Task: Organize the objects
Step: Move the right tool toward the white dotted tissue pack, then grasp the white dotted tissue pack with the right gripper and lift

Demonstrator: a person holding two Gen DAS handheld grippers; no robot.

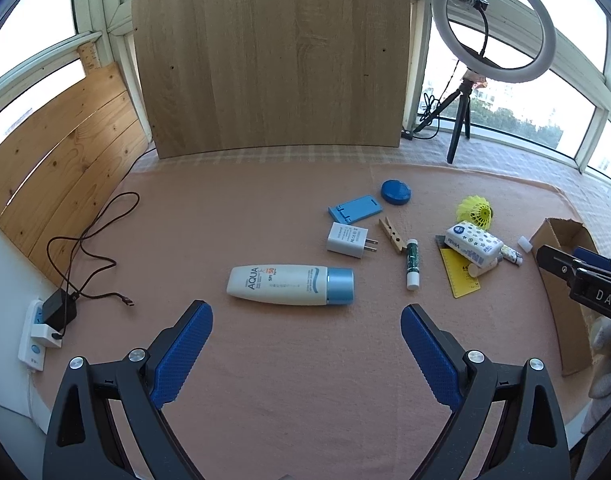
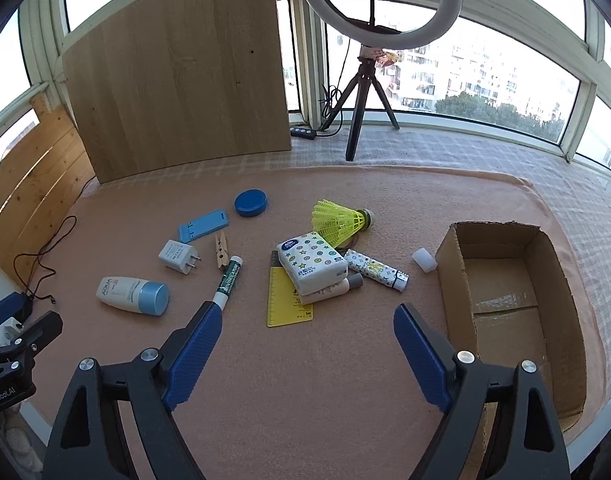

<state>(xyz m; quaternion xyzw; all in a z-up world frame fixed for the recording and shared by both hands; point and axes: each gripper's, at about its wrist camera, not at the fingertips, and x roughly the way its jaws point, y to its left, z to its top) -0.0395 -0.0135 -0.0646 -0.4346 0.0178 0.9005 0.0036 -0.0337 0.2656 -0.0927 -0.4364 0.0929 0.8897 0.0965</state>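
Small items lie scattered on a pink cloth [image 2: 305,380]. Just beyond my open left gripper [image 1: 305,344] lies a white sunscreen bottle [image 1: 289,285] with a blue cap. My right gripper [image 2: 307,348] is open and holds nothing; a yellow ruler [image 2: 287,300] lies ahead of it under a tissue pack [image 2: 311,266]. A yellow shuttlecock [image 2: 339,220], a patterned tube [image 2: 375,270] and a white cap [image 2: 423,259] lie around the pack. A green-and-white stick [image 2: 227,280] ends beside the right gripper's left finger. An empty cardboard box [image 2: 501,280] stands to the right.
Farther left are a white charger [image 2: 177,256], a clothespin [image 2: 221,250], a blue phone stand [image 2: 203,230] and a blue lid [image 2: 251,202]. A power strip with a cable [image 1: 41,328] sits at the left edge. A wooden board [image 1: 273,64] and a ring light tripod [image 2: 361,100] stand behind.
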